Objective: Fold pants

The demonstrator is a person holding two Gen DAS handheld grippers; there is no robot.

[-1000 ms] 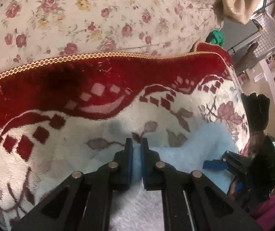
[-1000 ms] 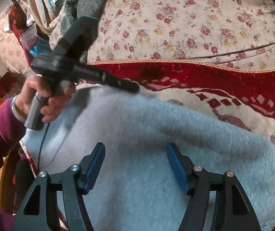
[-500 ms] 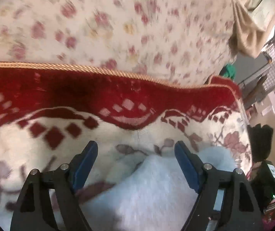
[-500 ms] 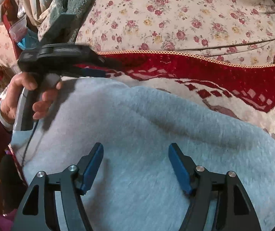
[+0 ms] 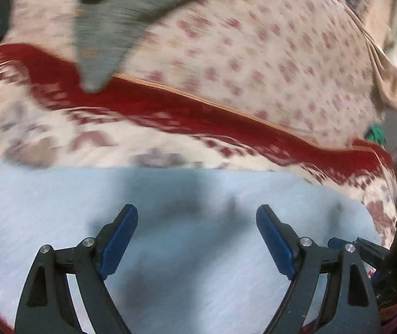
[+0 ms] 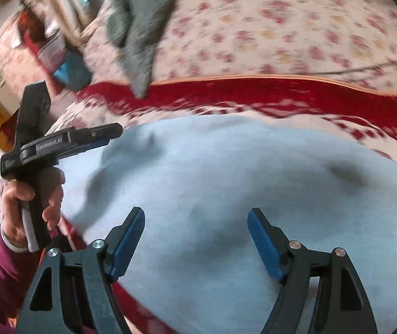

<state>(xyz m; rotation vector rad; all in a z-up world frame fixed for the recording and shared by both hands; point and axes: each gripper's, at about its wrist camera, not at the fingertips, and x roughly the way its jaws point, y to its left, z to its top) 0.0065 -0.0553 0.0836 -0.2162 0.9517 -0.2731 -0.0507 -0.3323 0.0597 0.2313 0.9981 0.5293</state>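
Pale blue pants point(image 6: 226, 181); red/cream blanket point(image 6: 254, 94); floral sheet point(image 6: 281, 27).

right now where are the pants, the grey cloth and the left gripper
pants point(image 6: 226, 183), right wrist view, middle of the pale blue fleece
grey cloth point(image 6: 142, 27), right wrist view, middle of its hanging fold
left gripper point(image 5: 197, 239), left wrist view, midway between its open fingertips

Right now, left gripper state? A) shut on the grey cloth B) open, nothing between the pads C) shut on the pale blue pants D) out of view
B: the left gripper has just been opening; its blue pads stand wide apart above the pale blue pants, pinching no fabric, and the grey cloth lies far off.
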